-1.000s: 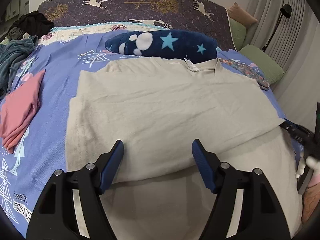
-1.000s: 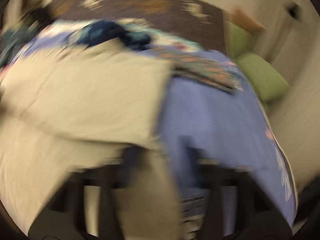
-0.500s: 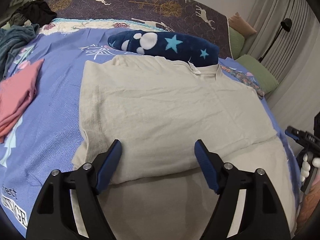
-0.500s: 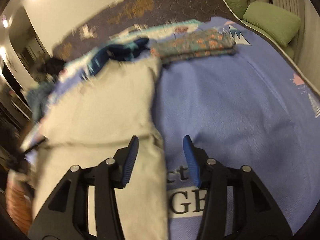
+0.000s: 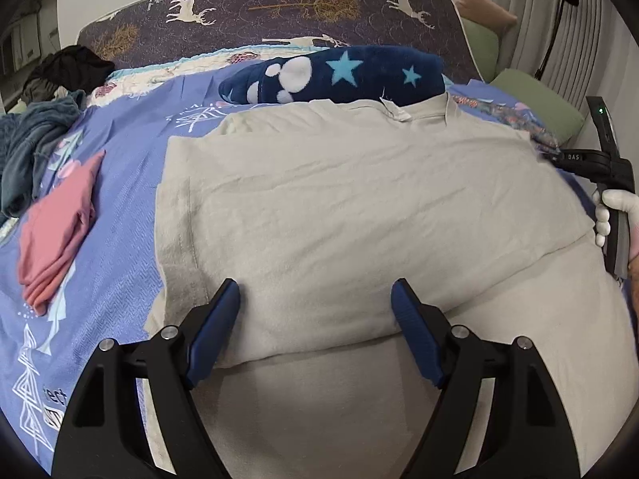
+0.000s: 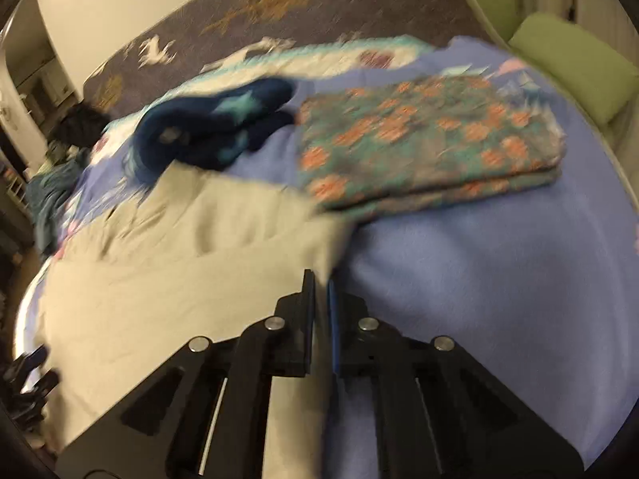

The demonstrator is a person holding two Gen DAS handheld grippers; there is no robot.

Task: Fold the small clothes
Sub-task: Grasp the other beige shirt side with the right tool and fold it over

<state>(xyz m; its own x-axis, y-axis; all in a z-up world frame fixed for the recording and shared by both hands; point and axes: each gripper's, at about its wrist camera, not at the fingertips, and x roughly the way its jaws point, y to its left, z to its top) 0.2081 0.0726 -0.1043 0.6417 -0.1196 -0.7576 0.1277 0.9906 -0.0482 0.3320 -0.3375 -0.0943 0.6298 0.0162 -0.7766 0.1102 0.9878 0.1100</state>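
Beige cotton T-shirt, soft and lightly creased, lies flat on the bed's blue printed bedspread, its upper part folded down over the lower in a rounded fold. Left gripper hovers above that fold, jaws spread wide, nothing between them. Right gripper sits at the shirt's right edge, jaws pressed together; blur hides whether cloth is pinched. Fleecy navy star-print bundle lies behind the collar; folded pink garment lies left.
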